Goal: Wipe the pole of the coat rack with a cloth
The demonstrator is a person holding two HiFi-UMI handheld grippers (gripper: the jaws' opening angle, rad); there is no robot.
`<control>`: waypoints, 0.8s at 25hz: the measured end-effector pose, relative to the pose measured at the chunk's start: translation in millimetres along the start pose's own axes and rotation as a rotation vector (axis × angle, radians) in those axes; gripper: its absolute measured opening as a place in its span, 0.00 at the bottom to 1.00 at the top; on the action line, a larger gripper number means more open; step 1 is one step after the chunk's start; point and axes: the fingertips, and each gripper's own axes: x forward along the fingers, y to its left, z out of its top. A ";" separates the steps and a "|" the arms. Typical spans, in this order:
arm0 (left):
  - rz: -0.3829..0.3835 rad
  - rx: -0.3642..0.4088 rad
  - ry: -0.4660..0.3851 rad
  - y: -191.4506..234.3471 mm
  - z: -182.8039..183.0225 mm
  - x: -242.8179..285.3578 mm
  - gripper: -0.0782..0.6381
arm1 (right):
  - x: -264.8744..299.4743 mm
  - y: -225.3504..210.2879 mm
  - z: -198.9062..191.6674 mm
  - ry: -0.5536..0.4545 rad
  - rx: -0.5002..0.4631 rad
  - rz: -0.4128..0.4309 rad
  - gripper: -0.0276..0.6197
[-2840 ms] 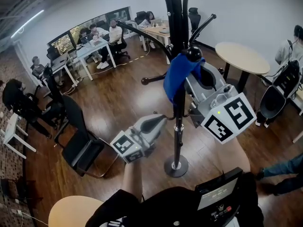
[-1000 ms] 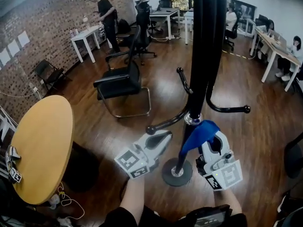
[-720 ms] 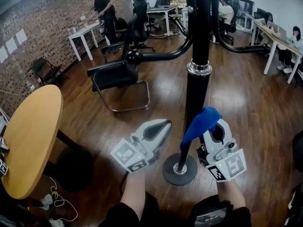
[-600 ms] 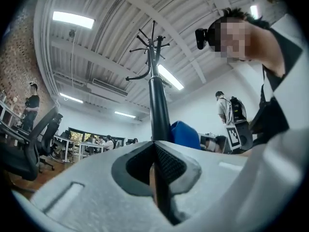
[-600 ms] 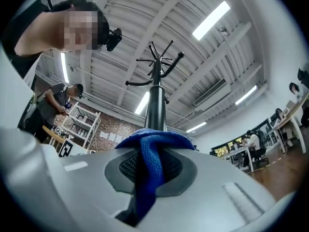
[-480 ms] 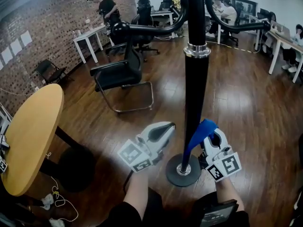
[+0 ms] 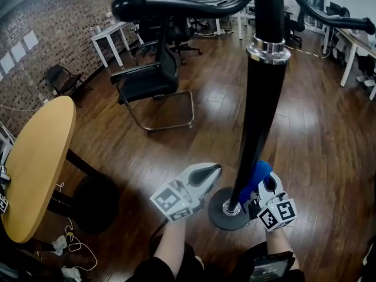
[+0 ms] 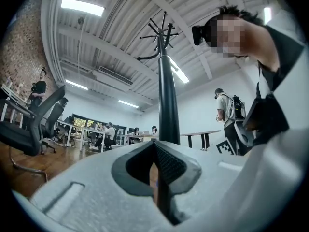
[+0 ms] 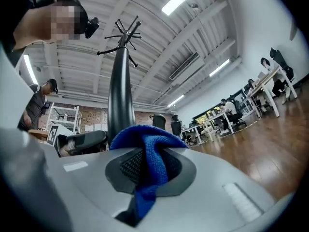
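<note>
- The right gripper (image 7: pixel 262 187) has its fingers (image 9: pixel 129 167) squeezed tight on the blue cloth (image 7: pixel 254 180). In the right gripper view the cloth pokes up from between them and hangs down in a little tail.
- The cloth is low down on the pole (image 7: pixel 258 128) of the coat rack (image 7: pixel 176 6), just above the round base (image 7: pixel 220 213) on the floor (image 7: pixel 317 134). In the head view it looks pressed to the pole's right side, but I cannot be sure it touches.
- The left gripper (image 7: pixel 211 170) has its fingers (image 8: pixel 168 161) pressed together with nothing between them. It is just beside the pole, on the other side.
- The pole stands straight up. In the head view it runs from the base near 6 o'clock up to the silver ring (image 7: pixel 268 50) near 12 o'clock.
- From the right gripper, the pole is at about 10 o'clock and very close. From the left gripper, it is at about 3 o'clock, near but apart.
- The right gripper is nearer and has the cloth, so I think it does the wiping.
- I think the wipe is at the bottom end of the pole. The next rub would have to go up the pole, toward 12 o'clock, because the base is right below.
- The cloth could slip off the round side if it is not held flat.
- A round yellow table (image 7: pixel 41 151) at 9 o'clock and a black chair (image 7: pixel 154 78) at 11 o'clock are well apart from the rack.
</note>
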 end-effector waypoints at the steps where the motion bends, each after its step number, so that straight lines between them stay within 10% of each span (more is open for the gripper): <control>1: 0.005 -0.004 -0.002 1.1 -0.5 -2.6 0.11 | 0.5 0.2 -1.9 0.009 -0.008 0.000 0.07; 10: 0.027 -0.021 0.068 -15.9 -26.7 -15.0 0.11 | -2.6 -2.3 -27.0 0.085 -0.034 -0.039 0.07; 20: 0.000 -0.050 0.075 -36.0 -38.8 -12.8 0.11 | -18.9 -45.6 -155.1 0.376 0.145 -0.145 0.07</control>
